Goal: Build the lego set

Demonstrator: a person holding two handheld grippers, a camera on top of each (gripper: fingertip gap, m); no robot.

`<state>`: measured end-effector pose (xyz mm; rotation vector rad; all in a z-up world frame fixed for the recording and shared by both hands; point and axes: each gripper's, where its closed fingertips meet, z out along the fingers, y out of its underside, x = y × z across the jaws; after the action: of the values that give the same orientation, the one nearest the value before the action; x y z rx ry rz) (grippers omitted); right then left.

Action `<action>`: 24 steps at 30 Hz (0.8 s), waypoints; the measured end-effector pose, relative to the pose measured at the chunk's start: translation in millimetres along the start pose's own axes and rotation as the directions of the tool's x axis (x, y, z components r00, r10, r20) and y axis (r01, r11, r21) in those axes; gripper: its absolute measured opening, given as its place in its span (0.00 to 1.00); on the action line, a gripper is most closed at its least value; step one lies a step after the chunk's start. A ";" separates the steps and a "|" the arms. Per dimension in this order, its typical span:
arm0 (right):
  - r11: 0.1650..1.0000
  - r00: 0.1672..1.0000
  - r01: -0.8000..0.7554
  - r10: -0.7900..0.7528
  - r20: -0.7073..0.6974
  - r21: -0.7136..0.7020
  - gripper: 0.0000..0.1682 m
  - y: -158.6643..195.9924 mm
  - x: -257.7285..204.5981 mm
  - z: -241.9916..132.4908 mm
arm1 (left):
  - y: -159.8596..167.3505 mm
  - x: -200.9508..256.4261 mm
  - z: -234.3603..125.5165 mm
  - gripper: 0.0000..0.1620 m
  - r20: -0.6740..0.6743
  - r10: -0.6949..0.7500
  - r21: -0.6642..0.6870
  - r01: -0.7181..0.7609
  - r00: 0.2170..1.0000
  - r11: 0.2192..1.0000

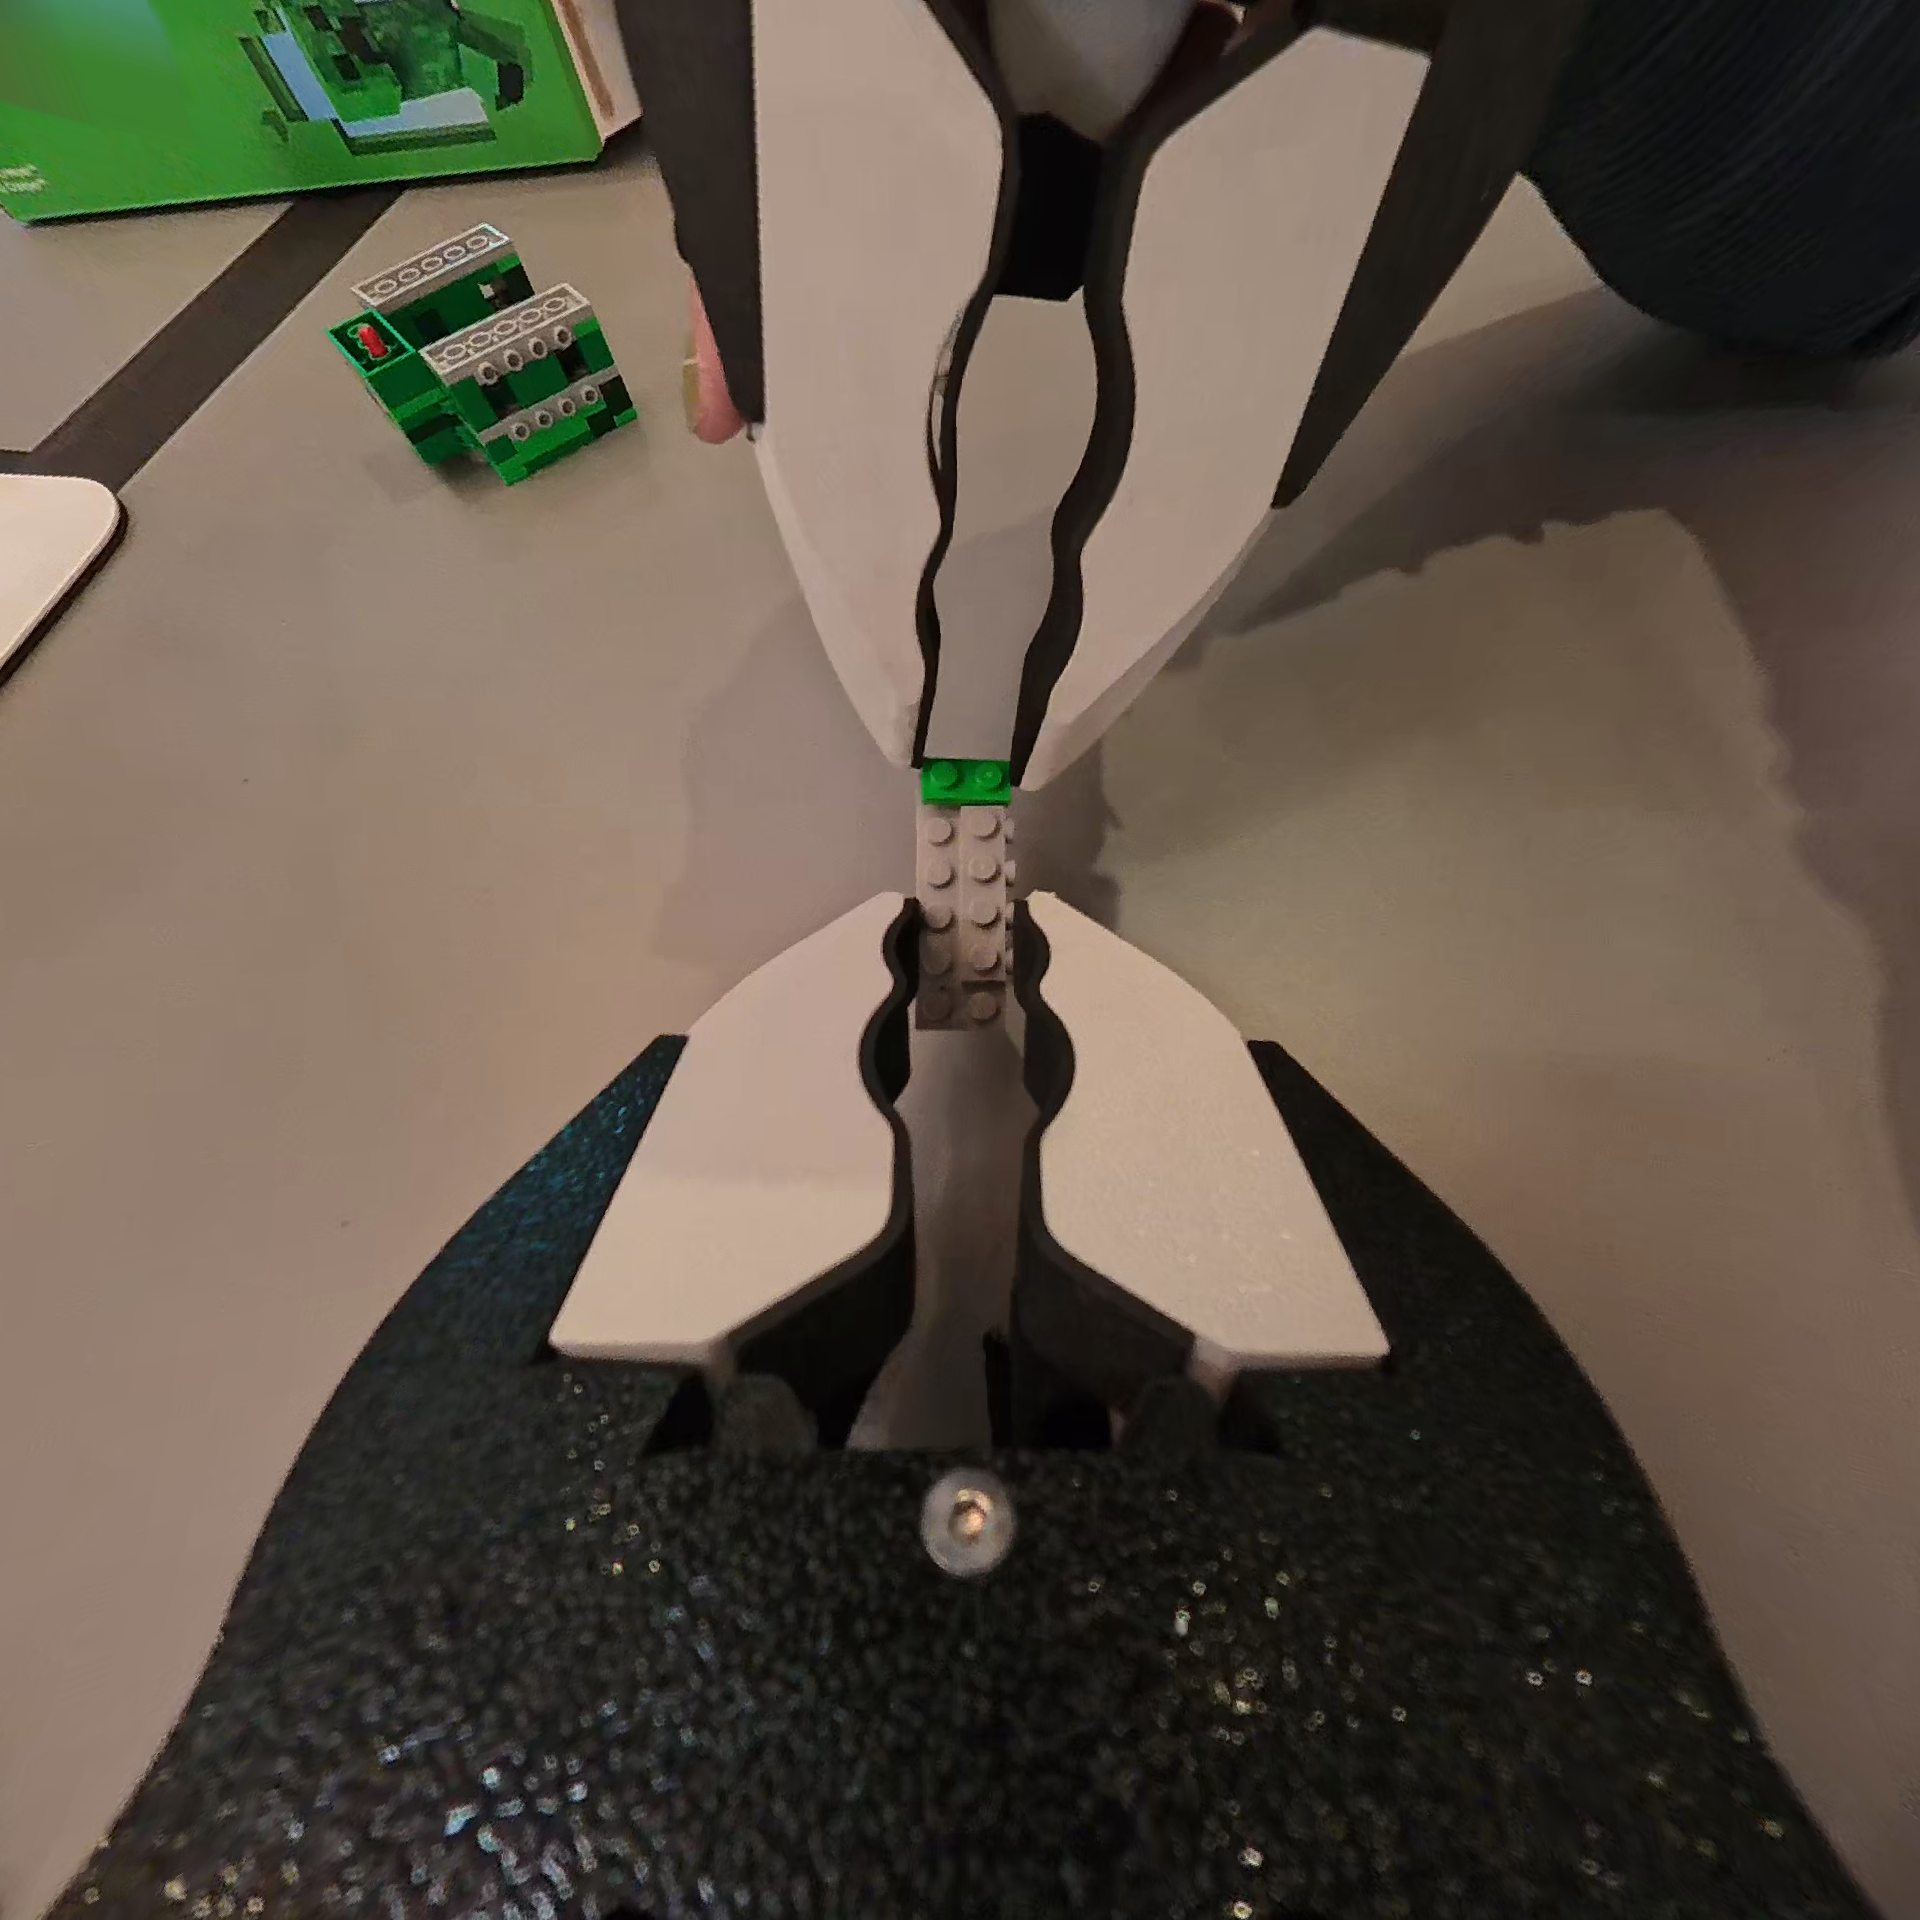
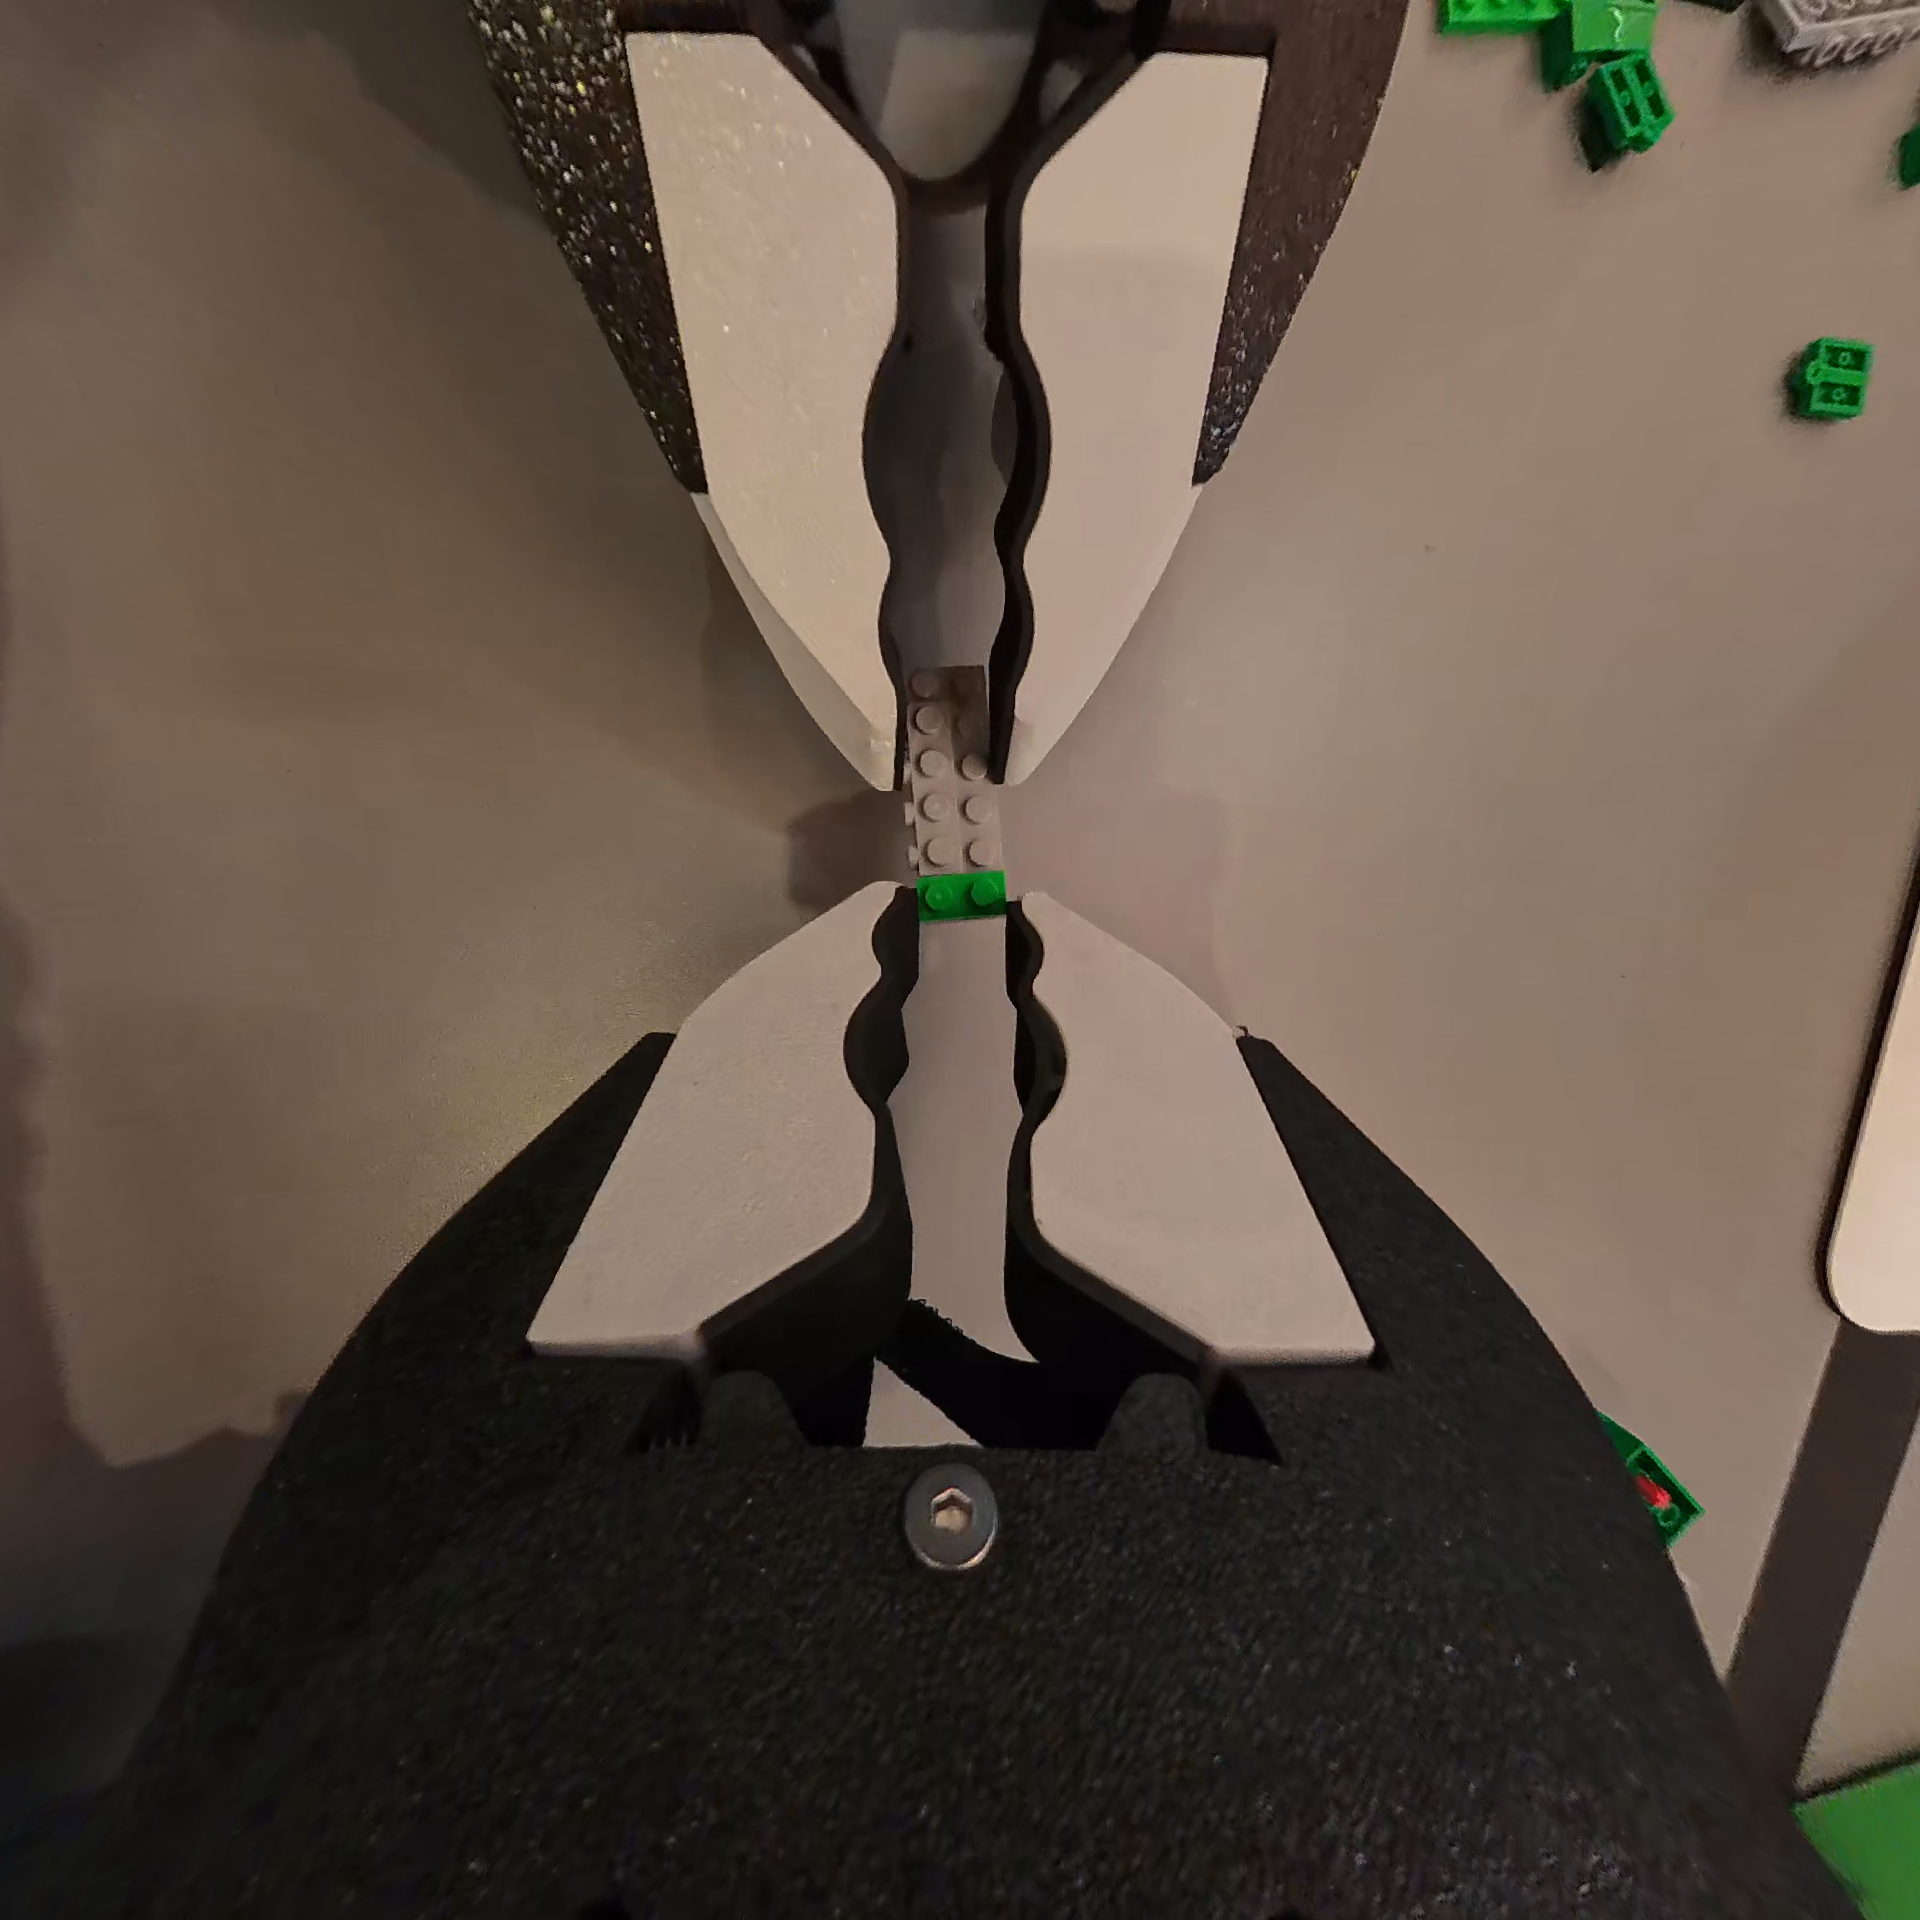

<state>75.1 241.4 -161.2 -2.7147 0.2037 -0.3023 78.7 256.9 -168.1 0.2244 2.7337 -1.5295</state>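
A long grey studded plate (image 1: pixel 964 883), two studs wide, is held just above the grey table (image 1: pixel 416 831). My left gripper (image 1: pixel 964 914) is shut on its near end. My right gripper (image 1: pixel 966 764) comes in from the opposite side, shut on a small green two-stud plate (image 1: pixel 966 781) at the grey plate's far end. The right wrist view shows the same: my right gripper (image 2: pixel 961 899) pinches the green plate (image 2: pixel 961 896), which touches the end of the grey plate (image 2: pixel 951 810) held by the left gripper (image 2: pixel 951 769). Whether the two are pressed together I cannot tell.
A partly built green and grey model (image 1: pixel 488 364) stands at the far left, with the green set box (image 1: pixel 291 94) behind it. Loose green bricks (image 2: pixel 1610 83) and one single brick (image 2: pixel 1834 379) lie at the right. A white board (image 2: pixel 1881 1143) lies at the right edge. Less than 4 cm separates the two grippers' tips.
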 end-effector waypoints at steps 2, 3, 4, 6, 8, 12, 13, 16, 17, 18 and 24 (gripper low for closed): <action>1.000 1.000 0.008 -0.008 -0.005 -0.005 0.09 0.2 0.1 0.6 | 0.3 -0.2 0.2 0.10 0.002 0.003 -0.003 -0.003 1.000 1.000; 1.000 1.000 0.009 -0.009 -0.004 -0.008 0.09 0.6 -0.2 1.0 | 0.6 0.0 0.3 0.10 0.001 0.004 -0.004 -0.004 1.000 1.000; 1.000 1.000 0.009 -0.010 -0.005 -0.010 0.09 0.7 -0.4 1.3 | 0.8 0.1 0.4 0.10 0.002 0.006 -0.006 -0.006 1.000 1.000; 1.000 1.000 0.010 -0.010 -0.005 -0.014 0.09 1.0 -0.5 1.8 | 0.9 0.3 0.6 0.10 0.002 0.007 -0.007 -0.007 1.000 1.000; 1.000 1.000 0.011 -0.011 -0.006 -0.013 0.09 1.0 -0.5 1.8 | 0.9 0.2 0.6 0.10 0.001 0.007 -0.007 -0.007 1.000 1.000; 1.000 1.000 0.010 -0.010 -0.007 -0.003 0.09 -0.1 -0.3 0.6 | 0.6 0.3 0.4 0.10 0.000 0.005 -0.003 -0.005 1.000 1.000; 1.000 1.000 0.008 -0.008 -0.006 -0.001 0.09 -0.1 -0.3 0.5 | 0.5 0.4 0.3 0.10 -0.001 0.005 -0.002 -0.005 1.000 1.000; 1.000 1.000 0.008 -0.008 -0.001 0.000 0.10 0.0 -0.8 0.6 | 0.5 1.1 0.6 0.10 -0.005 0.004 -0.002 -0.004 1.000 1.000; 1.000 1.000 0.008 -0.008 0.000 -0.001 0.10 0.1 -0.9 0.7 | 0.7 1.4 0.7 0.10 -0.007 0.004 -0.003 -0.004 1.000 1.000; 1.000 1.000 0.009 -0.009 0.000 -0.002 0.10 0.0 -1.0 0.7 | 0.9 1.5 0.8 0.10 -0.009 0.003 -0.003 -0.003 1.000 1.000; 1.000 1.000 0.008 -0.008 -0.020 0.005 0.13 -0.9 1.4 -3.6 | 2.8 1.4 0.8 0.10 -0.015 -0.009 -0.012 0.009 1.000 1.000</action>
<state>75.6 240.6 -157.4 -2.7095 0.1972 -0.3316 77.6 257.9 -171.0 0.2245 2.7576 -1.5201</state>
